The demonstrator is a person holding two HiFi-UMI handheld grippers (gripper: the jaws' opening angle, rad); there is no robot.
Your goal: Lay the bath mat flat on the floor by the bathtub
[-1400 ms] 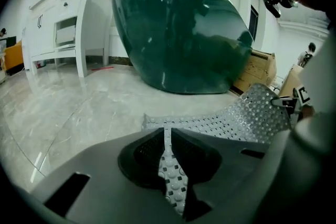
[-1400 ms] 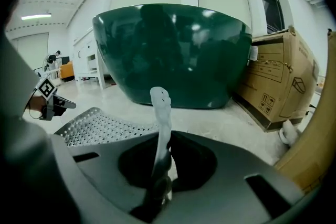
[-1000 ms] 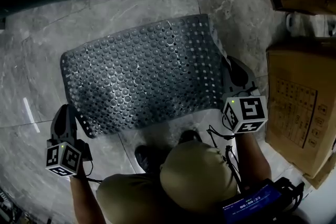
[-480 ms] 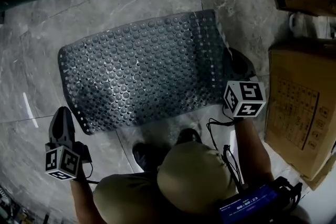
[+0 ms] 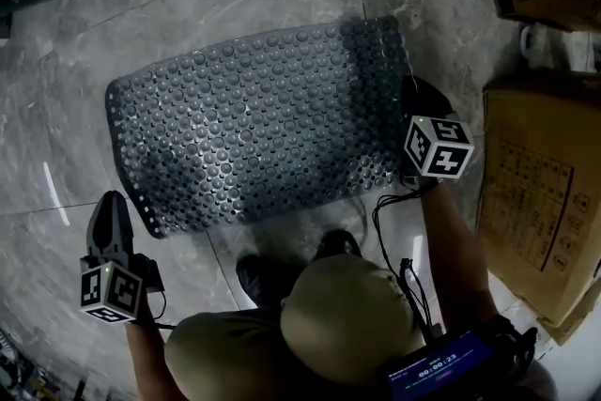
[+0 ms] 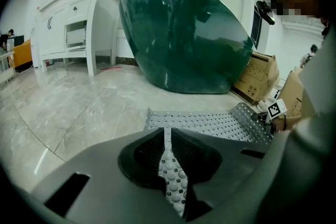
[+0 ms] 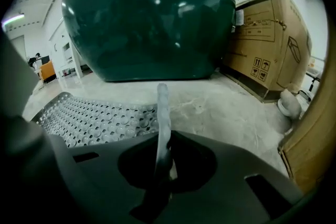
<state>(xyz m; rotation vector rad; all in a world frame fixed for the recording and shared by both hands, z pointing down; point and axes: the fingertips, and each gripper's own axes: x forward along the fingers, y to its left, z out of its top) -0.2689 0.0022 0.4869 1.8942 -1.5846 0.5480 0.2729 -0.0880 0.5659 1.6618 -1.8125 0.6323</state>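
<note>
A grey studded rubber bath mat lies spread on the marble floor, near the dark green bathtub. The left gripper has its fingers clenched on the mat's near-left corner. The right gripper has its fingers clenched on the raised right edge.

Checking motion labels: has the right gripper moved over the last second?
Yes. The right gripper, shut on the bath mat, has moved forward, away from the person, along the cardboard box.

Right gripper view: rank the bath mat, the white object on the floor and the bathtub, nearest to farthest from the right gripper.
1. Bath mat, clamped edge-on in the right gripper's jaws.
2. White object, on the floor at right.
3. Bathtub, straight ahead, farthest back.
</note>
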